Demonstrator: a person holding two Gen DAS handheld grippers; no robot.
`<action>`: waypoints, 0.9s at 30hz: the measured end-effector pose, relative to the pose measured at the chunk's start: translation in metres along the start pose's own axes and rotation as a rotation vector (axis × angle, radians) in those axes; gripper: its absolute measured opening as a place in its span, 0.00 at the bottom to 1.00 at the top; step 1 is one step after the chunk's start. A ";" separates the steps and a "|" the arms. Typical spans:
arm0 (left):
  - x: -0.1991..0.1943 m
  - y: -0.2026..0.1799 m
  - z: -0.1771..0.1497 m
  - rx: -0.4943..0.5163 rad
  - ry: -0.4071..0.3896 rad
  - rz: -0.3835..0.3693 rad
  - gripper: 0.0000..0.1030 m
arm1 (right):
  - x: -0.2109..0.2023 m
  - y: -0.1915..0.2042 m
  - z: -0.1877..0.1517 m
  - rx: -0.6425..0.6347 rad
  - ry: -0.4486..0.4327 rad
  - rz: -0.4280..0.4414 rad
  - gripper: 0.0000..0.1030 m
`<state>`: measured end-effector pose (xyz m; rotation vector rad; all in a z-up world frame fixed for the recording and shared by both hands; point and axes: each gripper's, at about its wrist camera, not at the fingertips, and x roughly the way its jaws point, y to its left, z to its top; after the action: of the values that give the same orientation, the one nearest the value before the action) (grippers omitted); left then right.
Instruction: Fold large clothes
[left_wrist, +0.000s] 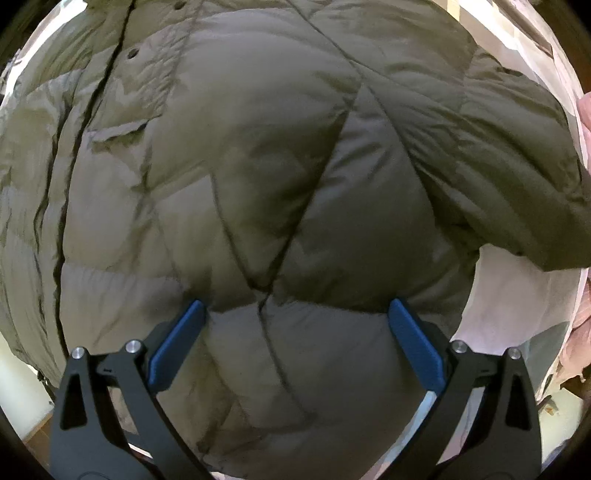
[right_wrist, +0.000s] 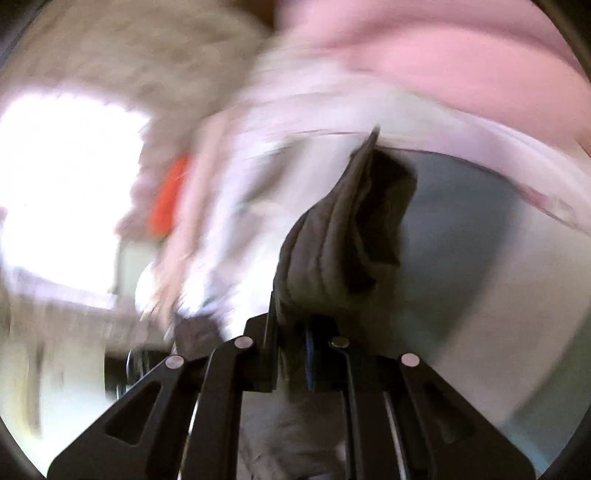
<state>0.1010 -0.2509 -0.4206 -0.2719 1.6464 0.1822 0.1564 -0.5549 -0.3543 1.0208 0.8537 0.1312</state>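
An olive-brown quilted puffer jacket (left_wrist: 258, 166) fills the left wrist view, lying spread on a white sheet (left_wrist: 509, 306); its front closure with snaps runs down the left, and a sleeve (left_wrist: 517, 166) lies folded across at the right. My left gripper (left_wrist: 297, 314) is open, its blue pads (left_wrist: 177, 343) pressing down on the jacket's padded surface. In the blurred right wrist view, my right gripper (right_wrist: 291, 332) is shut on a bunched fold of the jacket's fabric (right_wrist: 340, 229), which stands up from between the fingers.
Pink cloth (right_wrist: 443, 55) lies at the top of the right wrist view and at the right edge of the left wrist view (left_wrist: 585, 122). An orange object (right_wrist: 170, 199) shows blurred at left. A bright window (right_wrist: 62, 177) is at far left.
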 end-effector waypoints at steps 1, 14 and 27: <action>-0.003 0.005 -0.002 -0.004 -0.008 -0.002 0.98 | 0.004 0.029 -0.007 -0.056 0.028 0.037 0.11; -0.052 0.198 0.003 -0.229 -0.121 -0.019 0.98 | 0.109 0.240 -0.217 -0.377 0.598 0.220 0.94; -0.030 0.195 0.107 -0.143 -0.163 -0.358 0.98 | 0.067 0.043 -0.269 0.138 0.533 -0.233 0.94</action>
<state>0.1500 -0.0326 -0.4090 -0.6380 1.3991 0.0480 0.0319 -0.3131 -0.4222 1.0209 1.4770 0.1502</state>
